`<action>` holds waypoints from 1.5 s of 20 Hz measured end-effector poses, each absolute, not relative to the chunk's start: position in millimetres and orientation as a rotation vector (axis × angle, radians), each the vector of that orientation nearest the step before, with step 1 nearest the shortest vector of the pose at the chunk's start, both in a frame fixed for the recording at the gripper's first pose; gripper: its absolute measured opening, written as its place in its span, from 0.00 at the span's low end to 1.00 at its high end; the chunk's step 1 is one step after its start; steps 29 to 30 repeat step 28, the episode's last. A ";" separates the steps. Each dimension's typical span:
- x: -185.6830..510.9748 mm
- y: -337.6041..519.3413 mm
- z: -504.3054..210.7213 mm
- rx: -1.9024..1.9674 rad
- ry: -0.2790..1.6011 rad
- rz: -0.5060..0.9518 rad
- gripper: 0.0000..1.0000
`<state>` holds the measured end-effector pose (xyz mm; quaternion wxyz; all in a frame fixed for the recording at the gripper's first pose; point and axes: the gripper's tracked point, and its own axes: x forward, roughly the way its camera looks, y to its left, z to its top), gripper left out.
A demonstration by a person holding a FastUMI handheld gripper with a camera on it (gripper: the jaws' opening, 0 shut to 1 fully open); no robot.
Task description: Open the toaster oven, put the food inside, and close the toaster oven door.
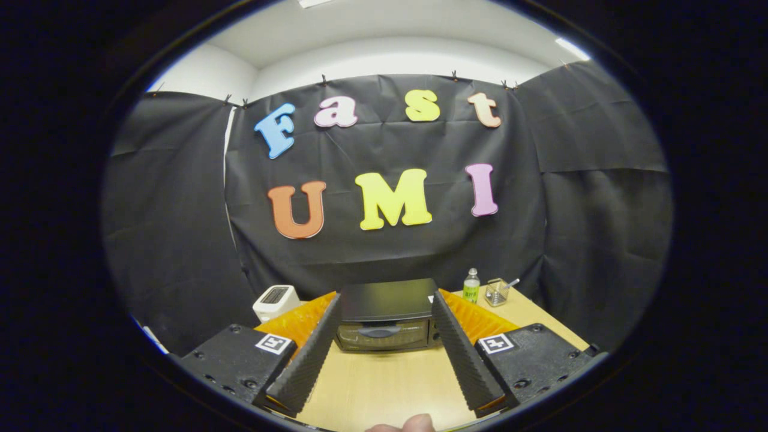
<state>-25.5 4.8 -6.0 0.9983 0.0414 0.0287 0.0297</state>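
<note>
Far left on the table [372, 384] stands a white toaster [275, 301]. My gripper [386, 312] is spread wide and holds nothing, and the toaster oven [387, 315] sits between and beyond its fingers, door closed. Far right stand a small bottle [471, 286] and a clear cup [497, 292].

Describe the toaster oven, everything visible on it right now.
The toaster oven is a dark, boxy appliance with a flat, slightly glossy top that looks like metal. Its front door has a glass window with a curved handle above it, and the door is shut. It stands upright on the wooden table, beyond the open gripper, framed between the two fingers, which do not touch it. A white toaster sits apart to one side.
</note>
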 end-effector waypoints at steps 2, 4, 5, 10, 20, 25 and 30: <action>-22.7 6.9 -10.3 0.091 0.072 0.060 0.98; -22.2 7.5 -9.2 0.091 0.070 0.058 0.98; -23.3 8.0 -6.8 0.088 0.064 0.058 0.98; -26.5 13.7 -5.9 0.072 0.054 0.062 0.98; -25.3 16.6 -3.3 0.072 0.047 0.056 0.98; -25.5 14.9 -3.8 0.071 0.056 0.053 0.98; -25.0 15.0 -4.4 0.070 0.054 0.054 0.98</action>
